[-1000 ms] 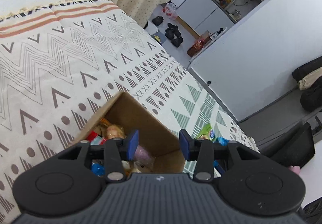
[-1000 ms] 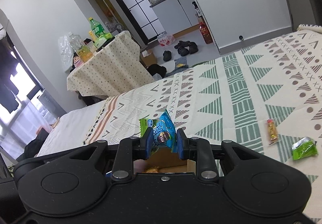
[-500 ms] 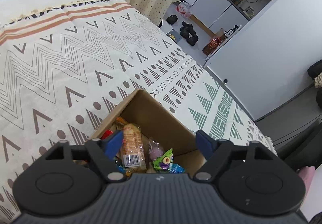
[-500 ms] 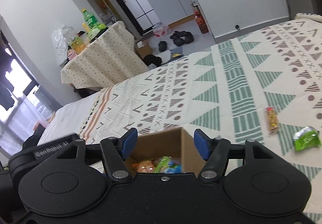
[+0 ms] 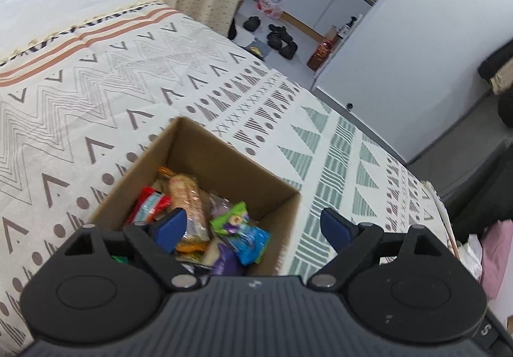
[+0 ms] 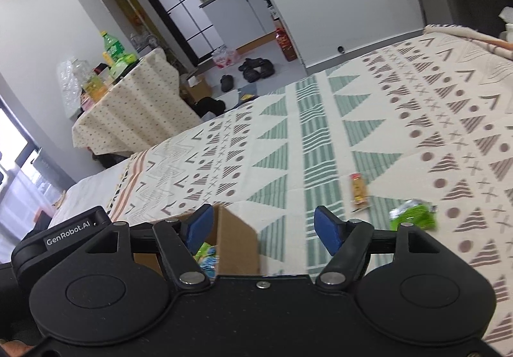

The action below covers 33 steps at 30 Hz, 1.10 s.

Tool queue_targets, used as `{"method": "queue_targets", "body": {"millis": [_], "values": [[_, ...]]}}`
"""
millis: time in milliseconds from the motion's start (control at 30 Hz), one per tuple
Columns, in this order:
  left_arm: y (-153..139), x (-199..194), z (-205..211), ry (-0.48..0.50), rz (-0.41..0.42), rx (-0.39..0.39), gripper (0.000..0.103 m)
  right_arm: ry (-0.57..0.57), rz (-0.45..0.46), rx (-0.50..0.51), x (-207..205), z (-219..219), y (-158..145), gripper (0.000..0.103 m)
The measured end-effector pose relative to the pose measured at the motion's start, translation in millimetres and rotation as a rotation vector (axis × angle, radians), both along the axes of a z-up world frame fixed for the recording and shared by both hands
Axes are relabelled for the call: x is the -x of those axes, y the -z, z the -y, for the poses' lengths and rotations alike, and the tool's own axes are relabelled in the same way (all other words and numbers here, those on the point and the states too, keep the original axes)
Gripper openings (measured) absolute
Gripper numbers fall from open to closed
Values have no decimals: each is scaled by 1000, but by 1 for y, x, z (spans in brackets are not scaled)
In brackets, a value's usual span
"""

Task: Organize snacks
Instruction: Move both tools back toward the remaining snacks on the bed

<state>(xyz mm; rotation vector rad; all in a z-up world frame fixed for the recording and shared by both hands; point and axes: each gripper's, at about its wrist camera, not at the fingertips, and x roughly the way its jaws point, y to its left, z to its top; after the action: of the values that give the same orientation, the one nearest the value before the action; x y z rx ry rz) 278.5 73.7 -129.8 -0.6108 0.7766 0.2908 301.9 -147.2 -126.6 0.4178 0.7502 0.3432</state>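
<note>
An open cardboard box [image 5: 224, 161] sits on the patterned bedspread [image 5: 96, 84] and holds several snack packets, among them a green and blue one [image 5: 243, 232] and a long biscuit pack [image 5: 189, 199]. My left gripper [image 5: 253, 228] is open and empty above the box's near side. My right gripper [image 6: 264, 230] is open and empty beside the box's corner [image 6: 237, 241]. An orange snack bar [image 6: 359, 190] and a green packet [image 6: 413, 217] lie loose on the bedspread to the right.
A table with a dotted cloth [image 6: 128, 110] carries bottles beyond the bed. Shoes [image 6: 256, 68] and a red bottle [image 6: 285, 42] are on the floor by the white wall. The bed's edge [image 5: 433, 193] runs along the right.
My right gripper let go of the green and blue packet, which now lies in the box, and swung right. My left gripper opened wide and pulled back from the box.
</note>
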Motion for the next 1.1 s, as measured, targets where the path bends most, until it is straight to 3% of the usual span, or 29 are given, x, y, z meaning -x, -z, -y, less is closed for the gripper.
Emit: {"method": "queue_targets", "body": {"millis": [533,1100], "values": [[-4,-2,60,107,31,-97,90,73,15,21,12,78,-9,75],[2,-11,106,182,46,-152,90,112,-13,10,12,135,7,77]]}}
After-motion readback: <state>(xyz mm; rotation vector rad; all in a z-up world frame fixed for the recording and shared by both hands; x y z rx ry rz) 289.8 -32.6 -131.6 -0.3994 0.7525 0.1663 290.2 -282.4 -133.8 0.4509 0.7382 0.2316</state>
